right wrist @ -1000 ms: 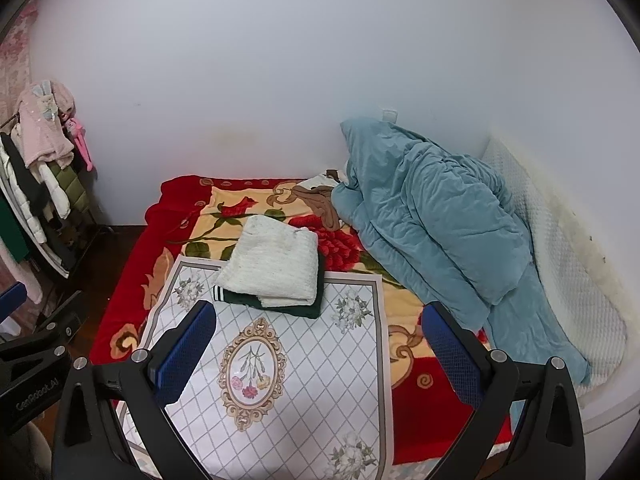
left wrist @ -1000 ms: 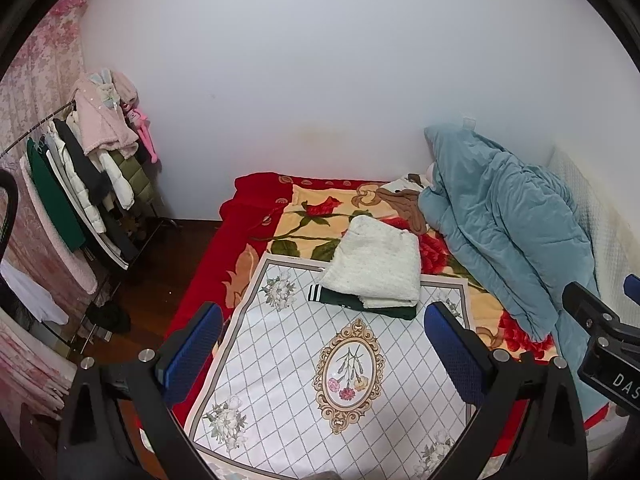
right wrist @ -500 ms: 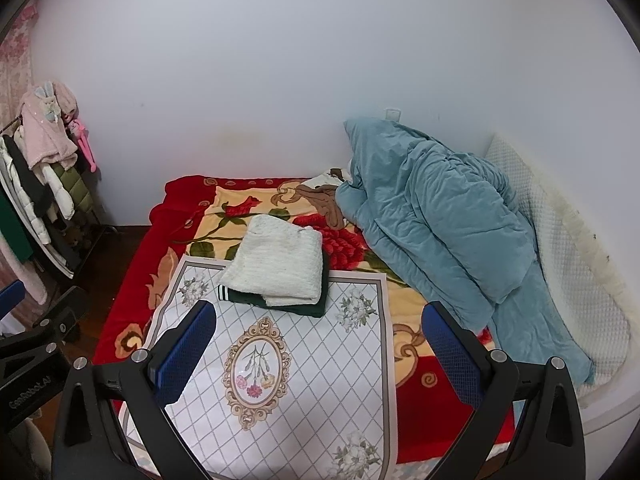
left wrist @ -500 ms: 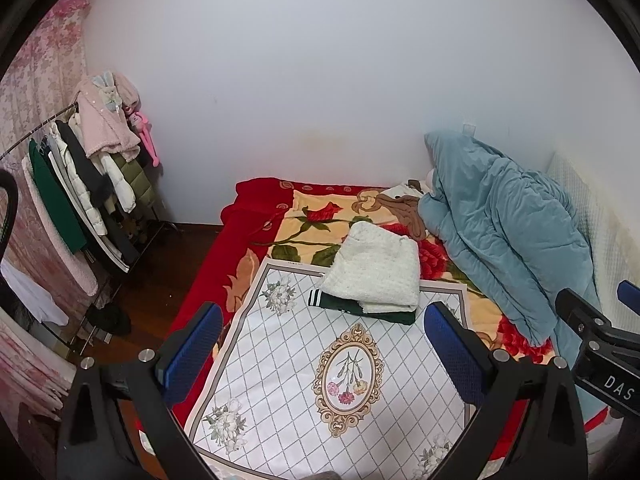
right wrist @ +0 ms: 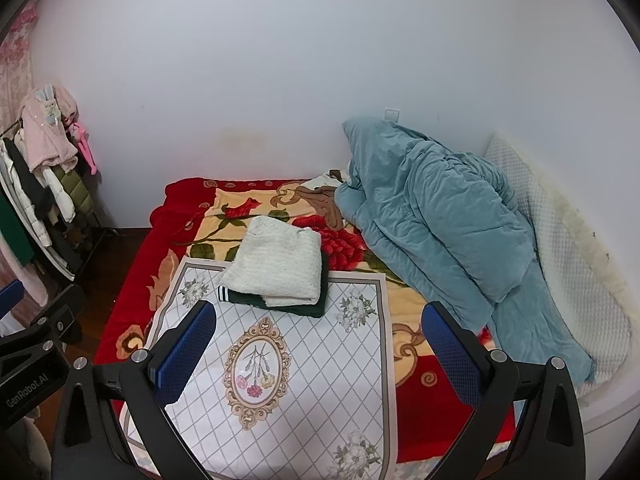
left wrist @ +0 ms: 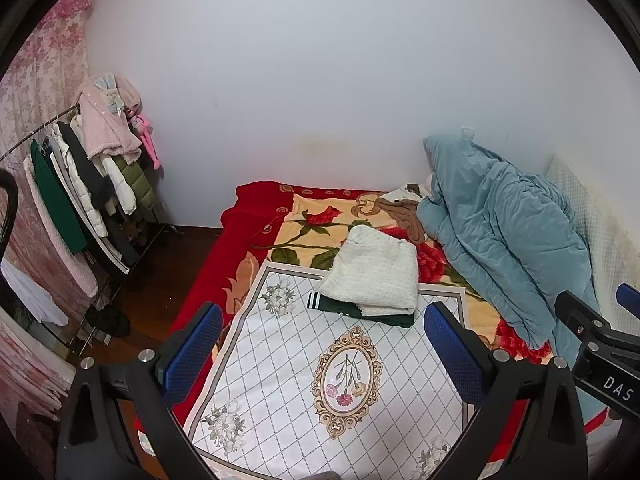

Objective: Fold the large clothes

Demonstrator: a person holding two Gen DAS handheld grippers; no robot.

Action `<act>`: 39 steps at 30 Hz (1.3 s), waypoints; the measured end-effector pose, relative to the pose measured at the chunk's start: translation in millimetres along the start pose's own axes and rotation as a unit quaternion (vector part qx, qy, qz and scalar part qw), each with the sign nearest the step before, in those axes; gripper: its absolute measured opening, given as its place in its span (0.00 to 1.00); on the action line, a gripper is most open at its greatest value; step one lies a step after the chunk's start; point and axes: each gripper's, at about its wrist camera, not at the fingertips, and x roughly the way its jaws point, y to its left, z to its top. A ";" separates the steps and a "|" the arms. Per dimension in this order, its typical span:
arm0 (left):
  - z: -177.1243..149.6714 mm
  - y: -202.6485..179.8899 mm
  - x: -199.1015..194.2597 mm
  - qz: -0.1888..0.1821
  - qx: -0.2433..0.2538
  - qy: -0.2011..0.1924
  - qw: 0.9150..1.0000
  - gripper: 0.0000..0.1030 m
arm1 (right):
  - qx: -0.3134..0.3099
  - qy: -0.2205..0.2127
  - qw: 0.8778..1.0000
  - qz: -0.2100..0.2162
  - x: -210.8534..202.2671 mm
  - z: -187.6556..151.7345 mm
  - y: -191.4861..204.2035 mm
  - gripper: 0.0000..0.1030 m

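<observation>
A folded cream knit sweater point(left wrist: 374, 274) lies on top of a folded dark green garment point(left wrist: 360, 312) with a striped cuff, at the far edge of a white floral mat point(left wrist: 304, 376) on the bed. The same stack shows in the right wrist view, cream sweater point(right wrist: 280, 266) over green garment point(right wrist: 304, 308). My left gripper point(left wrist: 320, 344) is open and empty, held above the mat, well short of the stack. My right gripper point(right wrist: 318, 340) is open and empty, also above the mat point(right wrist: 288, 392). The right gripper's body shows in the left view point(left wrist: 600, 344).
A red floral blanket point(left wrist: 256, 216) covers the bed. A crumpled teal duvet point(left wrist: 504, 232) lies along the right side by a white padded headboard point(right wrist: 568, 240). A brown garment point(left wrist: 404, 210) lies at the back. A loaded clothes rack point(left wrist: 80, 192) stands left, over wooden floor.
Both grippers have pulled back and risen slightly; the stack and bed appear a little farther and lower in view. Both stay open and empty.
</observation>
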 end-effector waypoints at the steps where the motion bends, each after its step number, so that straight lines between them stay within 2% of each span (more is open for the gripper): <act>1: -0.9 0.5 0.1 -0.001 0.000 0.000 1.000 1.00 | -0.001 0.000 1.000 -0.001 0.2 -0.2 0.2 1.00; 39: 8.7 1.7 -6.5 0.003 -0.006 -0.008 1.000 1.00 | 0.000 -0.004 1.000 0.001 -7.9 1.9 3.0 1.00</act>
